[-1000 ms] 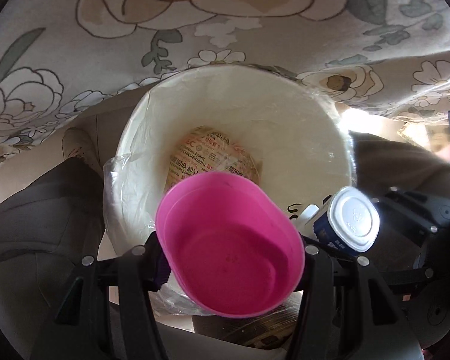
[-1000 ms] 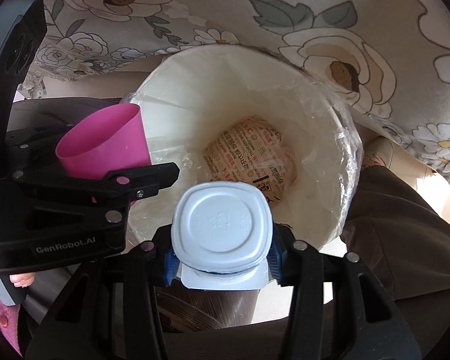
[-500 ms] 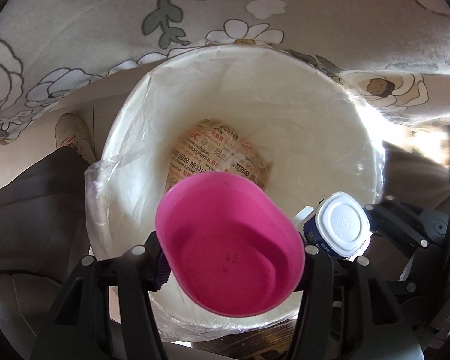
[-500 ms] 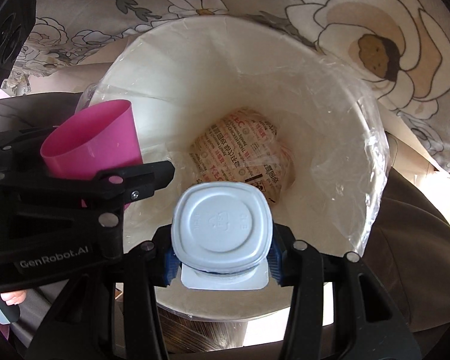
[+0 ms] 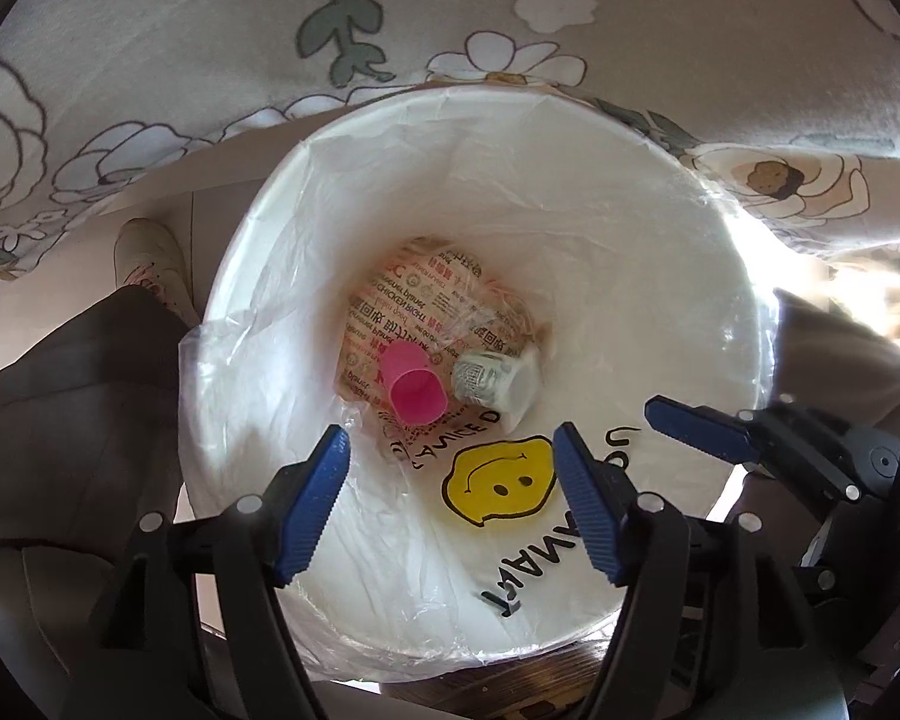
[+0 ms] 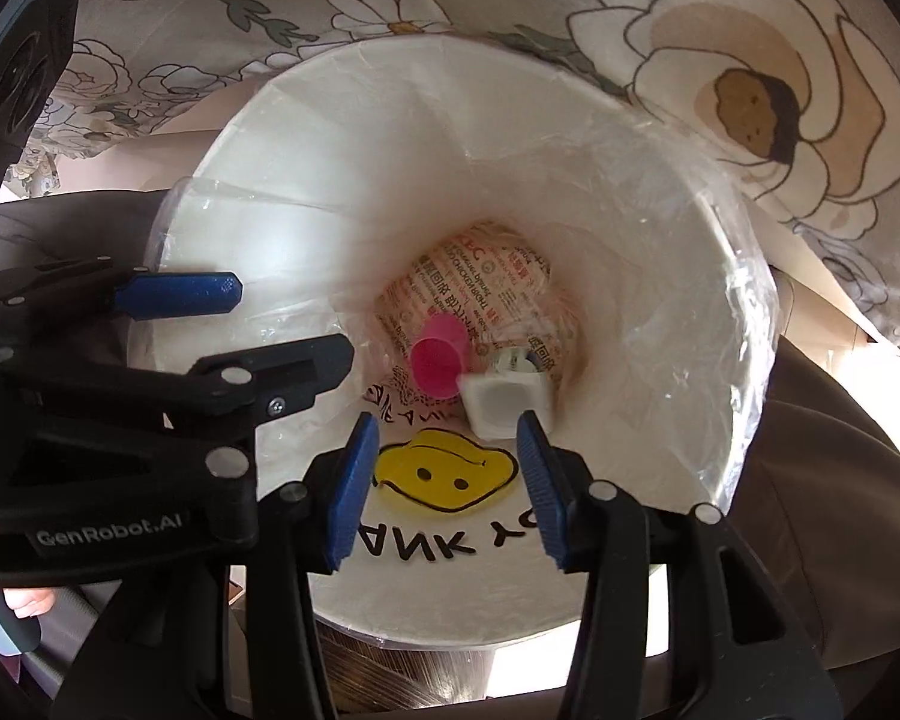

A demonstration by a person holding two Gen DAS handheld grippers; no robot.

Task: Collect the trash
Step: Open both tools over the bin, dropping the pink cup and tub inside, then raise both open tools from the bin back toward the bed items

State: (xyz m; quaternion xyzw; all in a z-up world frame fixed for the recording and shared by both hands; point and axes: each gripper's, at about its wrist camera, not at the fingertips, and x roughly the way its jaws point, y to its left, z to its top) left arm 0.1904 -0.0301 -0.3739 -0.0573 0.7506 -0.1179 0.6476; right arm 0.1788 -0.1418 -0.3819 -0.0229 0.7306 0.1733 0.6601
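Note:
A white bin [image 5: 630, 228] lined with a clear plastic bag fills both views from above. At its bottom a pink cup [image 5: 414, 390] [image 6: 441, 363] lies on its side beside a white bottle [image 5: 498, 381] [image 6: 504, 402], both on a printed paper wrapper [image 5: 414, 294]. My left gripper [image 5: 450, 450] hangs over the bin's near rim, jaws opening, nothing between them. My right gripper [image 6: 447, 429] stands open and empty over the same rim. One of its blue fingers [image 5: 696, 429] shows at the right of the left wrist view.
A floral cloth [image 5: 210, 30] drapes behind the bin. A person's dark trouser leg [image 5: 60, 420] and a pale shoe [image 5: 150, 270] are on the left, and another dark leg [image 6: 840, 480] on the right. A yellow smiley [image 5: 498, 480] is printed on the bag's near wall.
Both grippers sank toward the bin, then let go. The pink cup left the left gripper and the white bottle left the right one, and both now lie at the bin's bottom.

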